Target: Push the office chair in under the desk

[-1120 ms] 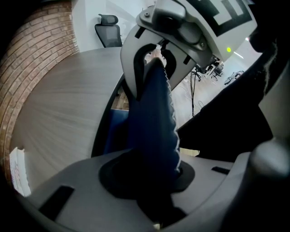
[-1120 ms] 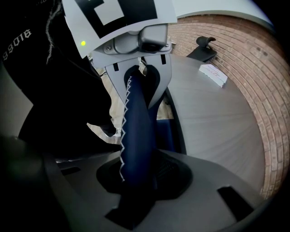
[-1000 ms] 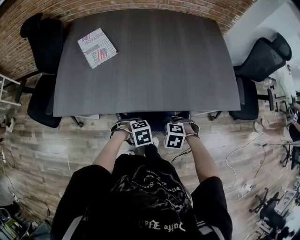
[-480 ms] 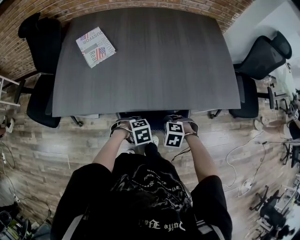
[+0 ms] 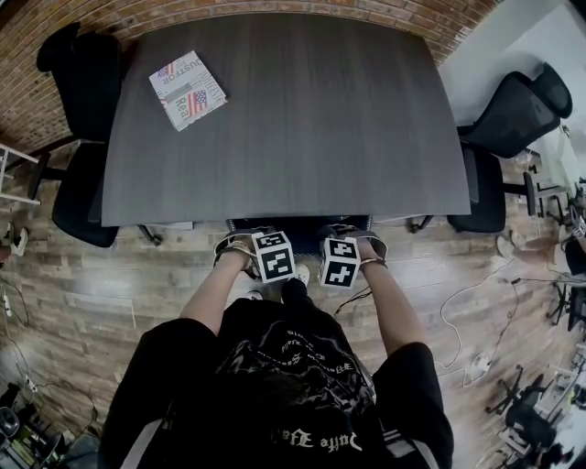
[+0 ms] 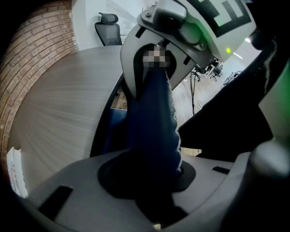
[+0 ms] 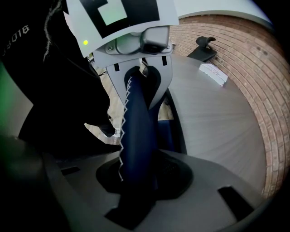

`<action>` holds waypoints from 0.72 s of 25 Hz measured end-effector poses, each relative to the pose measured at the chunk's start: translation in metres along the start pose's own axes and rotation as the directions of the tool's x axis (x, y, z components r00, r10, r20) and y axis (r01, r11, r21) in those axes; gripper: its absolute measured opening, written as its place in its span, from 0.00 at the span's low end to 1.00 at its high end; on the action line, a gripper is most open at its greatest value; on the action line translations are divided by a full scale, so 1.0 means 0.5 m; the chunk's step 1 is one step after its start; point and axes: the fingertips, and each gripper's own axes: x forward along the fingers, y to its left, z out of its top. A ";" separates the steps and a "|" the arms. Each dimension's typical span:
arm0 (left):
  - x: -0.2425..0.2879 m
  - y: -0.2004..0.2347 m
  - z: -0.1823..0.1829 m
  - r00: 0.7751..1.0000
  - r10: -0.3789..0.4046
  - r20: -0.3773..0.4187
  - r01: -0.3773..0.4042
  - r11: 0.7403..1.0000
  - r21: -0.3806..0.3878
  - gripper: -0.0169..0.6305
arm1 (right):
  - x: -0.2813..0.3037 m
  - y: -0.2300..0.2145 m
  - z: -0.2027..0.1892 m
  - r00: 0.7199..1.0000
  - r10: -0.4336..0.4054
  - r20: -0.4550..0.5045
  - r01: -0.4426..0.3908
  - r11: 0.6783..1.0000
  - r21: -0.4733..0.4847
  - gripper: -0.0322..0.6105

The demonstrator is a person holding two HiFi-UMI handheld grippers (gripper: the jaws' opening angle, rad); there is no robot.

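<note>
**Clamping the chair back at the desk's near edge**

Over on the left, a black chair (image 5: 82,137) sits at the left edge of the desk (image 5: 293,128), and a magazine (image 5: 188,90) lies flat near the far left corner. Now to the middle: the left gripper (image 5: 261,236) points steeply down, jaws closed on the top rim of the office chair (image 5: 298,223). Its own view shows the navy padding pinched between the pads. The chair is tucked in at the middle of the near edge, with only a strip of backrest showing past the desktop and the seat hidden beneath. It faces the far brick wall (image 5: 275,11), and the backrest's top rim runs left to right, parallel to that near edge. Just beside, the right gripper (image 5: 343,234) bites the same rim, white zigzag stitching running through its jaws. Far right, another black chair (image 5: 504,128) stands off the desk's right edge.
</note>
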 end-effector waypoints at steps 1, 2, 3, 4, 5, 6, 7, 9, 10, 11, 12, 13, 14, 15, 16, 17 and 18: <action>0.000 0.000 0.000 1.000 0.002 0.001 -0.002 1.000 -0.001 0.21 | 0.000 0.001 0.001 1.000 0.002 0.002 -0.002 1.000 0.003 0.21; 0.000 0.000 0.000 1.000 0.005 0.002 -0.005 1.000 -0.001 0.21 | -0.001 0.001 0.001 1.000 0.002 0.005 -0.002 1.000 0.004 0.21; 0.000 0.000 0.000 1.000 0.006 0.002 -0.006 1.000 -0.001 0.21 | -0.001 0.002 0.002 1.000 0.000 0.007 0.000 1.000 0.005 0.21; 0.000 -0.001 0.000 1.000 0.007 0.002 -0.007 1.000 -0.002 0.21 | -0.001 0.002 0.002 1.000 -0.002 0.008 0.002 1.000 0.005 0.21; -0.001 -0.001 0.000 1.000 0.006 0.002 -0.006 1.000 -0.002 0.21 | -0.001 0.002 0.002 1.000 -0.005 0.009 0.005 1.000 0.005 0.21; -0.001 -0.001 0.000 1.000 0.007 0.002 -0.007 1.000 -0.003 0.21 | -0.002 0.001 0.001 1.000 -0.008 0.011 0.008 1.000 0.007 0.21; -0.001 -0.001 0.000 1.000 0.011 0.003 -0.011 1.000 -0.003 0.21 | -0.002 0.001 0.001 1.000 -0.010 0.014 0.010 1.000 0.009 0.21; -0.001 0.000 0.001 1.000 0.023 0.007 -0.023 1.000 -0.005 0.21 | -0.002 0.002 0.001 1.000 -0.016 0.019 0.016 1.000 0.012 0.21; -0.001 0.001 0.001 1.000 0.029 0.009 -0.029 1.000 -0.005 0.21 | -0.001 0.002 0.001 1.000 -0.018 0.019 0.017 1.000 0.013 0.21; 0.000 0.001 0.000 0.999 0.032 0.010 -0.032 0.999 -0.005 0.21 | -0.001 0.003 0.001 1.000 -0.018 0.019 0.018 1.000 0.015 0.21; 0.000 0.001 0.000 0.999 0.033 0.009 -0.033 0.999 -0.005 0.21 | -0.001 0.002 0.002 1.000 -0.018 0.019 0.018 1.000 0.015 0.21; 0.000 0.001 -0.001 0.999 0.033 0.010 -0.032 0.999 -0.005 0.21 | 0.000 0.002 0.002 1.000 -0.019 0.018 0.019 1.000 0.015 0.21; 0.000 0.001 -0.001 0.999 0.033 0.012 -0.033 0.999 -0.006 0.21 | 0.000 0.002 0.002 1.000 -0.020 0.017 0.020 1.000 0.016 0.21; -0.001 0.002 0.000 0.999 0.036 0.015 -0.035 0.999 -0.007 0.21 | 0.000 0.001 0.002 1.000 -0.022 0.017 0.022 1.000 0.017 0.21; -0.001 0.003 0.001 0.999 0.039 0.019 -0.039 0.999 -0.009 0.21 | -0.001 -0.001 0.001 0.999 -0.026 0.019 0.025 0.999 0.020 0.21; -0.001 0.004 0.002 0.999 0.043 0.023 -0.043 0.999 -0.010 0.22 | -0.001 -0.001 0.001 0.999 -0.029 0.022 0.028 0.999 0.024 0.22; -0.001 0.004 0.003 0.999 0.047 0.026 -0.047 0.999 -0.011 0.22 | -0.001 -0.002 0.001 0.999 -0.033 0.027 0.032 0.999 0.029 0.23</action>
